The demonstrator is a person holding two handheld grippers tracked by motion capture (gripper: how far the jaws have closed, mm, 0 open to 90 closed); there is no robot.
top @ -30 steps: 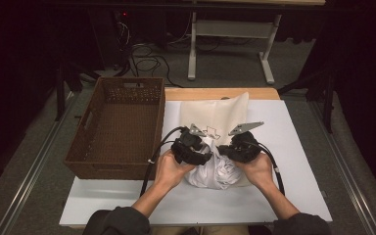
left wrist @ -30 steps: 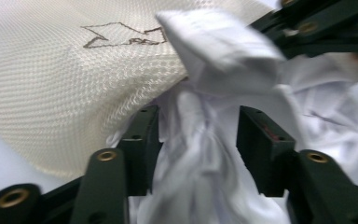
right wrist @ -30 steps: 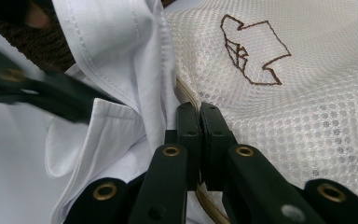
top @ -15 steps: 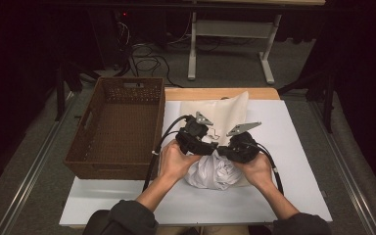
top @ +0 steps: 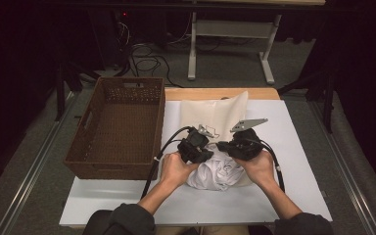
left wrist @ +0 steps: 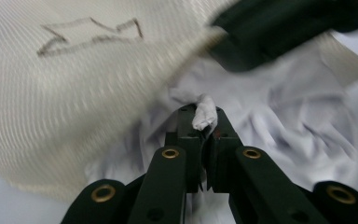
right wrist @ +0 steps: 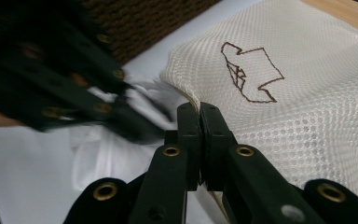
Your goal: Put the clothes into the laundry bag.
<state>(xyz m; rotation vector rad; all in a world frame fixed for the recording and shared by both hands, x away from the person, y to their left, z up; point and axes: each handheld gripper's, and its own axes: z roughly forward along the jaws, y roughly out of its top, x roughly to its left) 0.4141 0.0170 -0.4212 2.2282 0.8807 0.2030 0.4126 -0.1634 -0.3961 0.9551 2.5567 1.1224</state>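
Observation:
A cream mesh bag [top: 215,113] with a brown stitched mark lies flat on the white table sheet [top: 298,147]. A crumpled white garment [top: 218,174] bunches at the bag's near edge. My left gripper [left wrist: 204,114] is shut on a fold of the white garment [left wrist: 279,116], right beside the bag's edge [left wrist: 74,84]. My right gripper [right wrist: 199,112] is shut on the near edge of the mesh bag [right wrist: 284,116]. In the high view the left gripper [top: 203,149] and right gripper [top: 225,147] sit close together over the garment. The left gripper [right wrist: 74,93] looks blurred in the right gripper view.
A brown wicker basket [top: 122,84] stands at the left of the sheet, beside the bag, and its wall [right wrist: 144,18] is close behind the left gripper. Bare wooden table edge [top: 215,93] lies past the bag. Cables trail from both grippers toward me.
The left gripper went a little forward toward the bag and has come back down over the garment. The right gripper has barely moved and still holds the bag's edge.

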